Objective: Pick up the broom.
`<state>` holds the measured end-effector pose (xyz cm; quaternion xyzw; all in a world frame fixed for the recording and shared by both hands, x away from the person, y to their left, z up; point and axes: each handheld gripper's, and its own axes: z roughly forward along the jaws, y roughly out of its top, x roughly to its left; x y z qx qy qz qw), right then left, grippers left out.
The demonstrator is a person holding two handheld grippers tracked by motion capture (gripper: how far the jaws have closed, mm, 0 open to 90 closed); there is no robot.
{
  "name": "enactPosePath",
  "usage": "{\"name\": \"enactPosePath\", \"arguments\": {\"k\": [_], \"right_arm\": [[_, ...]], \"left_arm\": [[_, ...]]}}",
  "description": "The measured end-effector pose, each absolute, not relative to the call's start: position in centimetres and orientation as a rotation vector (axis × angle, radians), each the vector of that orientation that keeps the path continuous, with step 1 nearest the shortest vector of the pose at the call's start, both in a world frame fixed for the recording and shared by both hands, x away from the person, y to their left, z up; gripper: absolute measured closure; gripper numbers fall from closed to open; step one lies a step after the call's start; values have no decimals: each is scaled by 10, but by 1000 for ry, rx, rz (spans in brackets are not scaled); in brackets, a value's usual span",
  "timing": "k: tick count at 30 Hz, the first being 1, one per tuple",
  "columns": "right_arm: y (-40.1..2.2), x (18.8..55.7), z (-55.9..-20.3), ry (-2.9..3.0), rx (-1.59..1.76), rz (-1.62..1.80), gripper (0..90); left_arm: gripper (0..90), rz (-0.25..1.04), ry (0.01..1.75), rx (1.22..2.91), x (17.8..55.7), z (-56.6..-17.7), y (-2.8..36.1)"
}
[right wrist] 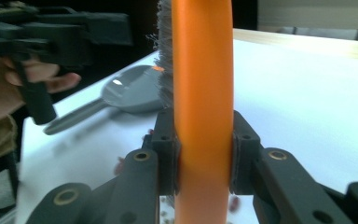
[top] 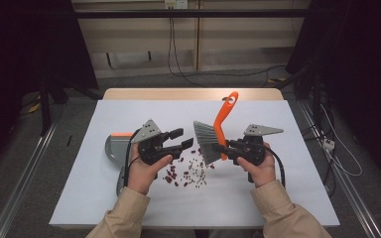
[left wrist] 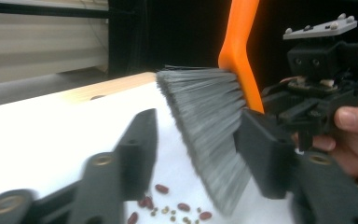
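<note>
one brush [top: 213,139]; one dustpan [top: 115,147] (grey)

I see a white table top [top: 129,208] w/ wooden far edge, grey floor [top: 25,148], beige wall panels [top: 129,44], dark sides.

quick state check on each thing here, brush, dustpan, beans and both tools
brush: held upright by its orange handle, bristles down over the beans
dustpan: lying flat on the table, unheld
beans: scattered loose on the table
left tool: open, holding nothing
right tool: shut on the brush handle
</note>
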<state>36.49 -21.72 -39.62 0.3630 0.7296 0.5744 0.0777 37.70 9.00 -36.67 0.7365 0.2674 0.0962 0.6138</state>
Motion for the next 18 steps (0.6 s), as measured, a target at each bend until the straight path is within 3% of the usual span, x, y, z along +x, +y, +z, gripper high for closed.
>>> {"name": "enactPosePath", "arguments": {"k": [10, 18], "right_arm": [[-233, 367, -389, 2165, 1157, 1536, 702], [-244, 371, -383, 2155, 1201, 1381, 703]], "left_arm": [[248, 267, 625, 1764, 378, -369, 106], [208, 290, 649, 1785, 379, -374, 124]]}}
